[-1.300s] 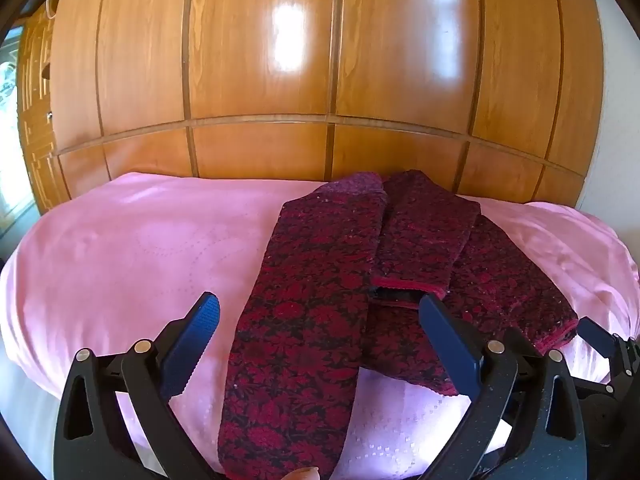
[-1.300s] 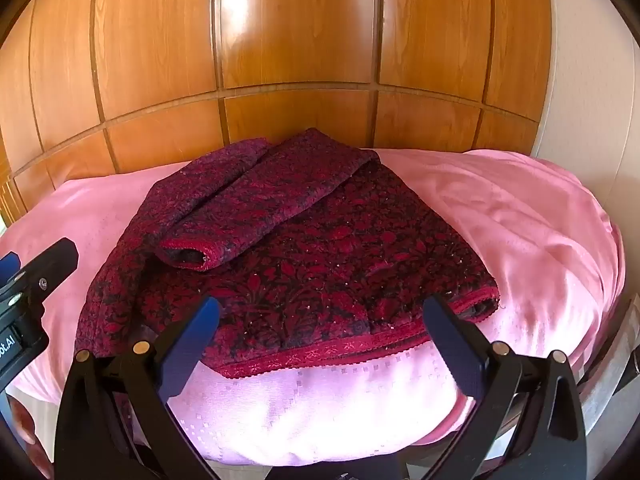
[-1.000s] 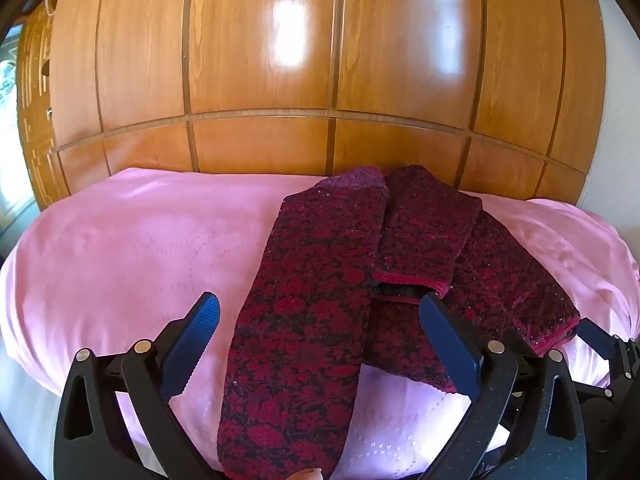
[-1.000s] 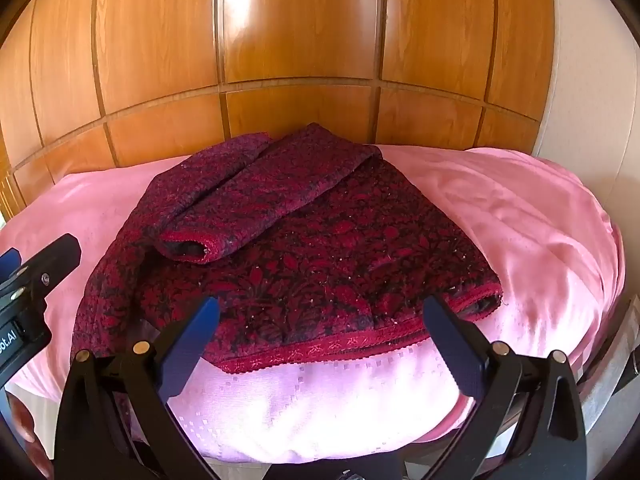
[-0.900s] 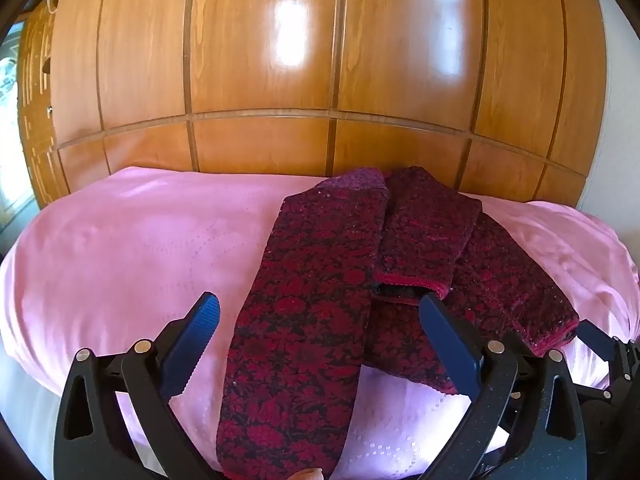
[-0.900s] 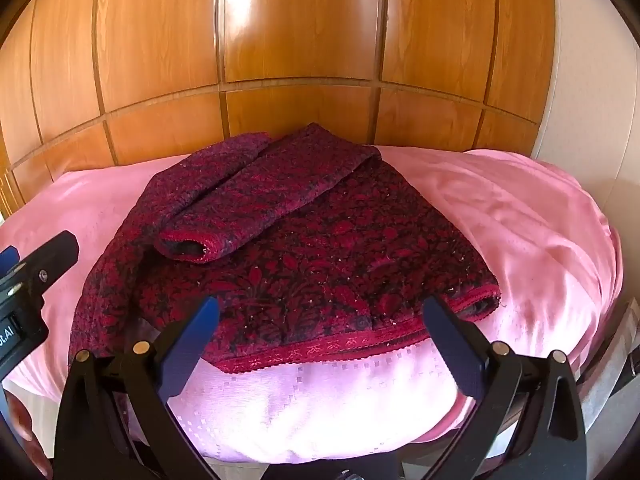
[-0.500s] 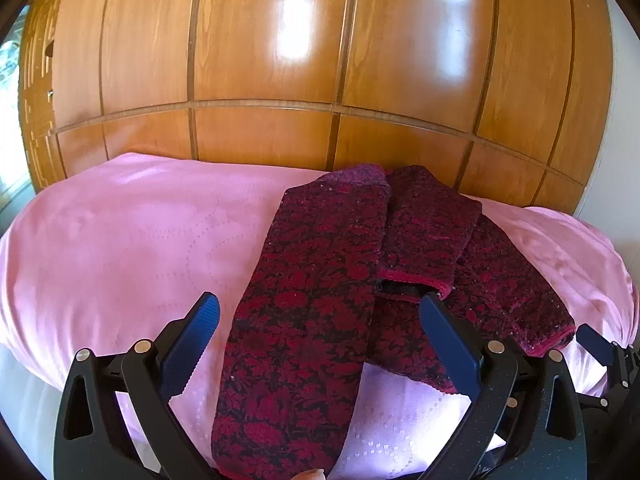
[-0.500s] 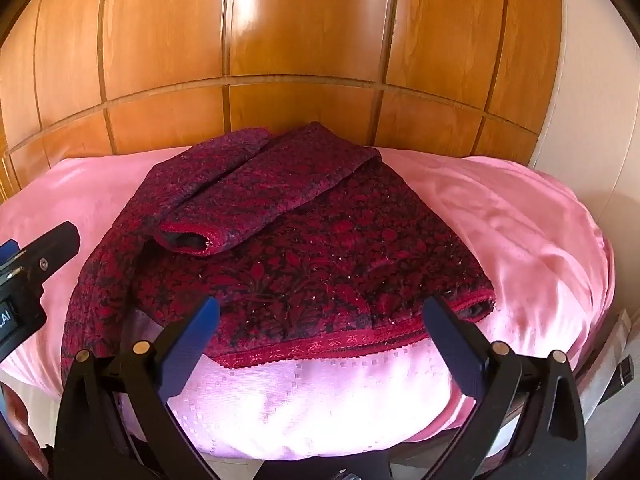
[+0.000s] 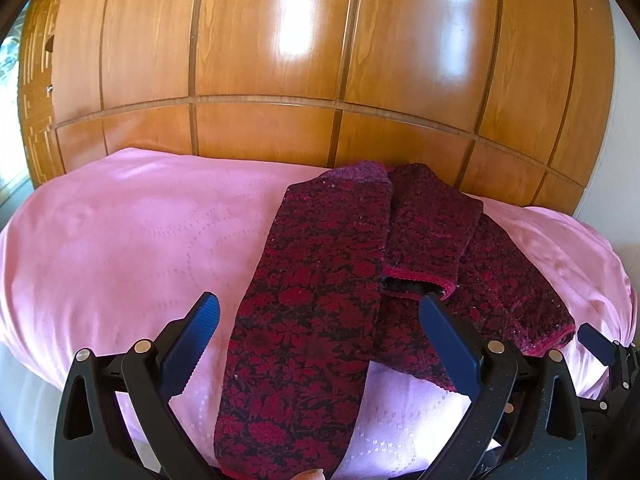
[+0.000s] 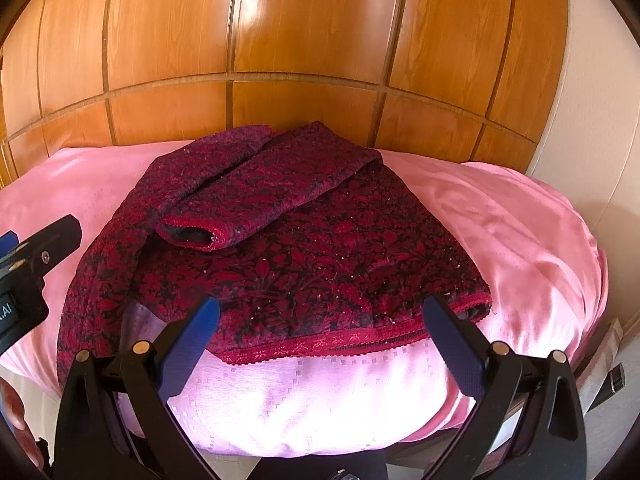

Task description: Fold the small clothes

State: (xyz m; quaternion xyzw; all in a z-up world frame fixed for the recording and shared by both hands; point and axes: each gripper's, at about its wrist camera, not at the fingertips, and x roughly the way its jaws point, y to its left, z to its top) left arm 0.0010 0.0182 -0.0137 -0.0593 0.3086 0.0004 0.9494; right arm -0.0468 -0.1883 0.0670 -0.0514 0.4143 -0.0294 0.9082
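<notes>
Straight ahead of our left gripper (image 9: 318,332), between its widely parted, empty jaws, lies the long folded panel of the dark red floral garment (image 9: 316,300), running lengthwise away from us toward the wooden panelled wall (image 9: 280,60), its near end draped over the front edge of the pink bedspread (image 9: 120,232). Our right gripper (image 10: 320,336) also stands wide open with nothing in it, and beyond its fingertips the garment's red-trimmed hem (image 10: 340,346) runs crosswise, from one jaw to the other. Farther off, a sleeve (image 10: 272,196) is folded across the body, its cuff pointing toward our left side. We judge the coming fold turns on this: the hanging panel's long axis lines up with the left tool, which is nearer to it, while the hem lies broadside to the right tool. Neither gripper touches the cloth.
</notes>
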